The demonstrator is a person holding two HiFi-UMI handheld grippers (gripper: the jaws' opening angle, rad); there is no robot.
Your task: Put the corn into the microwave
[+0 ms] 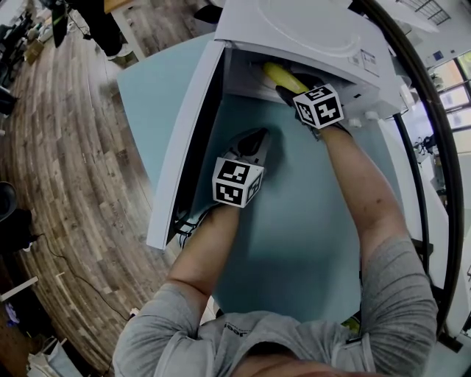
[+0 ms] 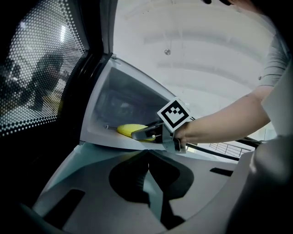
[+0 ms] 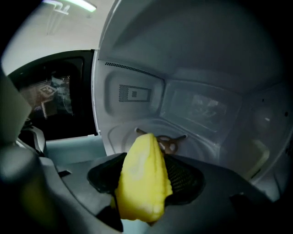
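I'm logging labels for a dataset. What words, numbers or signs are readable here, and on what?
No text here can be read.
Sticker on top of the microwave: too small to read.
Shirt print: too blurred to read.
Marker cubes: black-and-white patterns only, no letters.

Test room or lab, not a home kitchen
A white microwave [image 1: 294, 29] sits alone on a pale blue worktop [image 1: 309, 221] in a wide room with a wood-plank floor [image 1: 66, 147], large windows [image 1: 450, 77], a metal railing [image 2: 229, 147] and a ceiling strip light [image 3: 68, 4]
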